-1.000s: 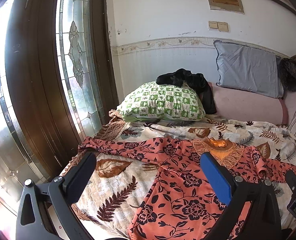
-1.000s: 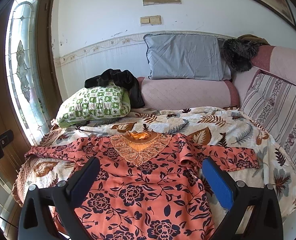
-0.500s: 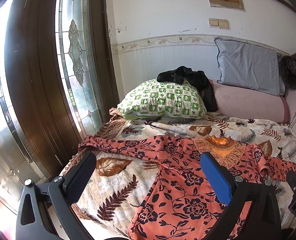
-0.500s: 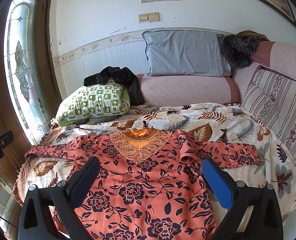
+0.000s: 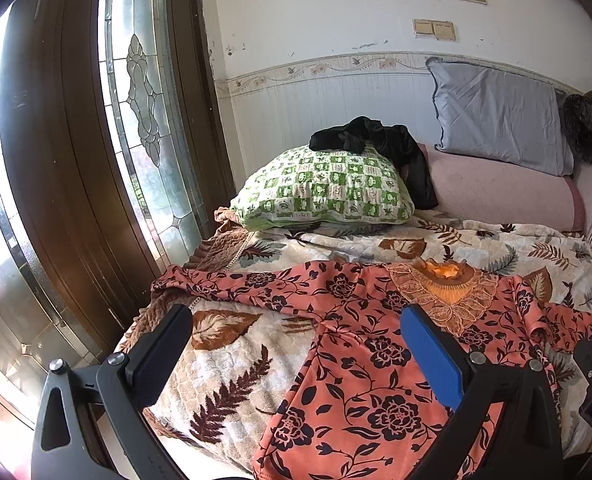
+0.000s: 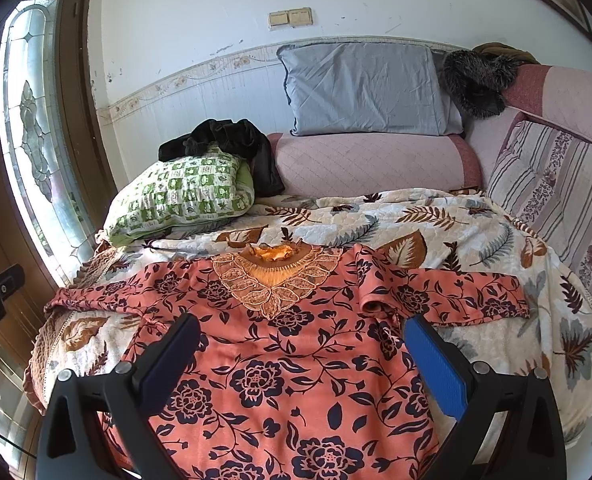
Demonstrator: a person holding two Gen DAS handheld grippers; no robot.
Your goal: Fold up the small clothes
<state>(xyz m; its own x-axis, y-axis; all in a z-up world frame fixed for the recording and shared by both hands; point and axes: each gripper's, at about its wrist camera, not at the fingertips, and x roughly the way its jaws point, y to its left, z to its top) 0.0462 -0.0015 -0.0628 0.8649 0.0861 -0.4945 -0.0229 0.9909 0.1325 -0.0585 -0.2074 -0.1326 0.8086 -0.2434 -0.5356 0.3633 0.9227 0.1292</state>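
Observation:
An orange blouse with dark flowers [image 6: 288, 364] lies spread flat, front up, on the leaf-print blanket [image 6: 435, 220], lace collar away from me, both sleeves stretched out sideways. It also shows in the left wrist view [image 5: 359, 360]. My left gripper [image 5: 296, 320] is open and empty above the blouse's left side, near its left sleeve [image 5: 232, 284]. My right gripper [image 6: 301, 328] is open and empty above the blouse's chest, with the right sleeve [image 6: 463, 292] beyond its blue finger.
A green checked pillow [image 6: 180, 196] with a black garment [image 6: 224, 140] on it lies at the back left. A grey pillow [image 6: 363, 88] leans on the wall above a pink bolster [image 6: 367, 164]. A striped cushion [image 6: 555, 184] stands right. A glass door [image 5: 144, 92] stands left.
Both grippers have risen or tilted slightly, so the bed and blouse sit lower in both views. The blouse has not moved and both grippers stay open.

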